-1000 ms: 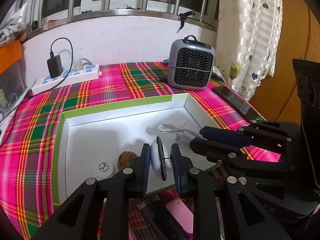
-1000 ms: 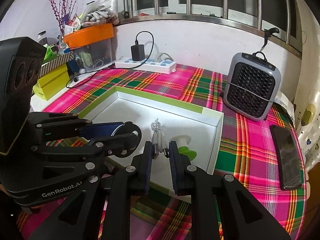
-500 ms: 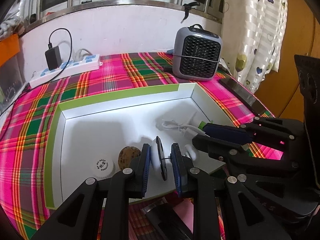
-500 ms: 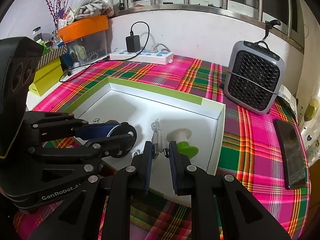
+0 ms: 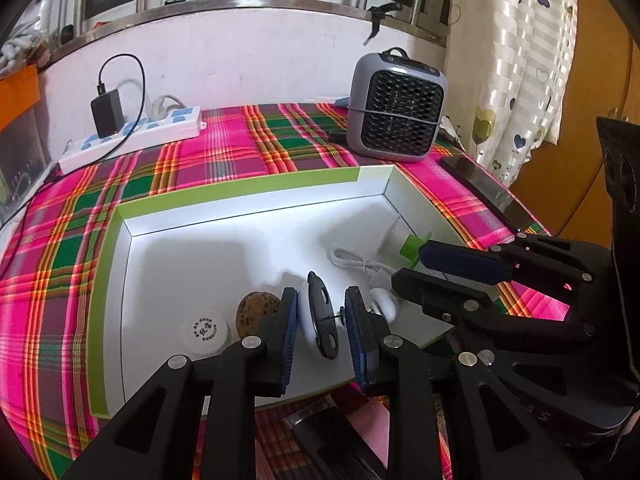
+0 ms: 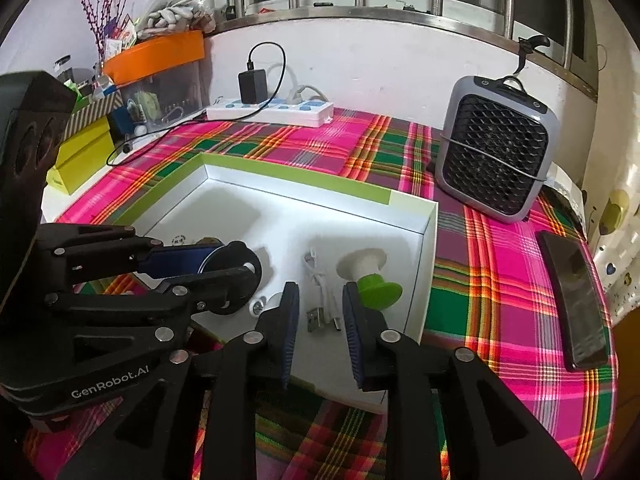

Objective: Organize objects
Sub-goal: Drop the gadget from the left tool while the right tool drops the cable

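Observation:
A shallow white box with a green rim [image 5: 224, 190] [image 6: 304, 178] lies on the plaid table. My left gripper [image 5: 322, 322] is shut on a white and black disc-shaped gadget [image 5: 316, 316], held over the box's near edge. My right gripper [image 6: 320, 312] stands open over a white USB cable [image 6: 322, 298] that lies on the box floor between the fingers. Also in the box are a green and white spool [image 6: 370, 276], a white round cap [image 5: 204, 330] and a brown nut-like ball [image 5: 256, 310].
A grey mini fan heater [image 6: 496, 148] stands at the back right, a dark phone [image 6: 572, 296] lies right of the box. A white power strip with a black charger [image 6: 272, 110] is at the back wall. Yellow boxes and an orange tray [image 6: 156, 54] sit at the far left.
My right gripper has opened and the white USB cable now lies on the box floor. Both grippers have drawn slightly back and up. The left one still holds the disc gadget.

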Action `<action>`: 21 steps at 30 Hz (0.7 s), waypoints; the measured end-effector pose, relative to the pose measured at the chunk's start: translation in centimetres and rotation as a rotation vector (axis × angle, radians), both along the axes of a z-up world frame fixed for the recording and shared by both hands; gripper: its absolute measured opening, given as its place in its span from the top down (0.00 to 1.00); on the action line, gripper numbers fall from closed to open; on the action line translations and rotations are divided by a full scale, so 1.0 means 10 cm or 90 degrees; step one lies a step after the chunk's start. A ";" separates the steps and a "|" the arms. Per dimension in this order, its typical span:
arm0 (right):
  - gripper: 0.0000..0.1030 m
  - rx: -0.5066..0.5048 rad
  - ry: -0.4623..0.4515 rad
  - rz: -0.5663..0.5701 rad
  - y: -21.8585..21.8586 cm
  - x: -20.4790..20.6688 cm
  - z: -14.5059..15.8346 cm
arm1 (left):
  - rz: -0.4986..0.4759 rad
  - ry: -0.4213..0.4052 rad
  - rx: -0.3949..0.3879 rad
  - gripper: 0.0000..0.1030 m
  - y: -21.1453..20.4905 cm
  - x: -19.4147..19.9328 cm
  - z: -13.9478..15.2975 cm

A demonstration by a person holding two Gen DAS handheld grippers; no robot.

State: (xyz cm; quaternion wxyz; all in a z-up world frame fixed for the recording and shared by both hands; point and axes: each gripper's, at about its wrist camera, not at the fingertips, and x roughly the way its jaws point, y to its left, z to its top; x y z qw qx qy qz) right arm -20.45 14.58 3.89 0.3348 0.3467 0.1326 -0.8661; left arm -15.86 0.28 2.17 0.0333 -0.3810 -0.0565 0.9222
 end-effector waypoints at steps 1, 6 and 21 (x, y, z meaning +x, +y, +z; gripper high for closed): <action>0.73 -0.004 0.002 -0.001 0.01 0.01 0.01 | 0.000 0.003 0.001 0.77 0.00 0.01 0.01; 0.70 -0.013 0.011 -0.004 0.04 0.06 0.08 | 0.003 0.013 -0.002 0.74 0.01 0.06 0.06; 0.69 -0.030 0.016 0.005 0.15 0.33 0.15 | 0.006 0.030 -0.009 0.74 0.07 0.36 0.20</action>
